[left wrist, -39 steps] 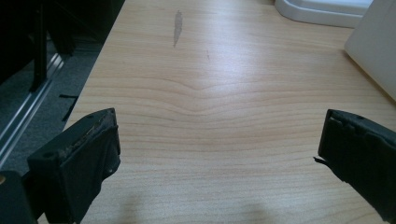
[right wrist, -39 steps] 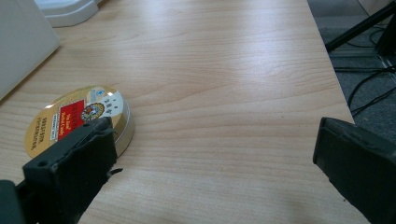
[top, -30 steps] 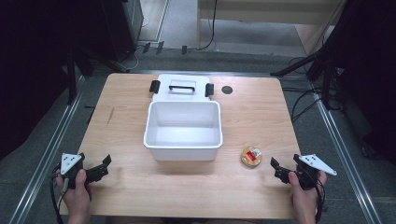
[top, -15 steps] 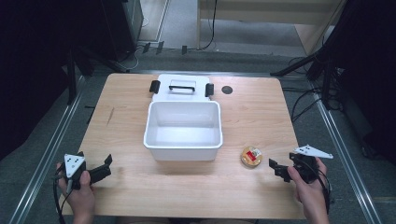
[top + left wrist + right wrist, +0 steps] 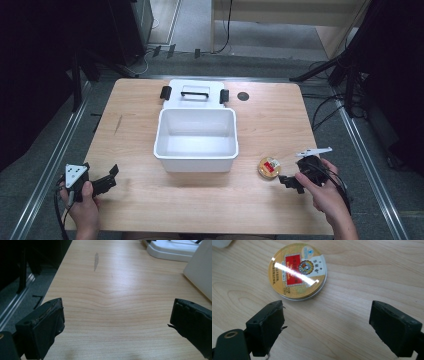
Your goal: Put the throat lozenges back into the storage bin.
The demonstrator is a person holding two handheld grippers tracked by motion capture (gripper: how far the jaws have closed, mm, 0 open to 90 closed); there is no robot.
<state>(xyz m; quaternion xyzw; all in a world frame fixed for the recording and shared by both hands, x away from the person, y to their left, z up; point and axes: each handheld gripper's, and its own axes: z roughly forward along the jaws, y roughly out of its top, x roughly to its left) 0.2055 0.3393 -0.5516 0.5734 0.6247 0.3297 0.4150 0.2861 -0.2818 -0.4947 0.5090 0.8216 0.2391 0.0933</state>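
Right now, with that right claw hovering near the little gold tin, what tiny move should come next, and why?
Probably ease the right gripper forward and down until its jaws straddle the round tin. The jaws stand apart with nothing between them, and the tin lies flat on the table just ahead of them, untouched. The white bin beside it sits open, a likely place for the tin.

A white tub [image 5: 196,164] stands empty on the table [image 5: 270,125], well ahead of the left gripper's fingers [image 5: 112,171] to their right, and well ahead of the right gripper's fingers [image 5: 286,181] to their left. Touching its far wall lies a white lid [image 5: 195,102] with a black handle [image 5: 195,93] and two black latches [image 5: 165,92]. A small black disc [image 5: 243,96] sits just right of the lid. A dark streak [image 5: 119,123] marks the wood straight ahead of the left fingers. Cables [image 5: 325,112] trail on the floor, far right of the right fingers.
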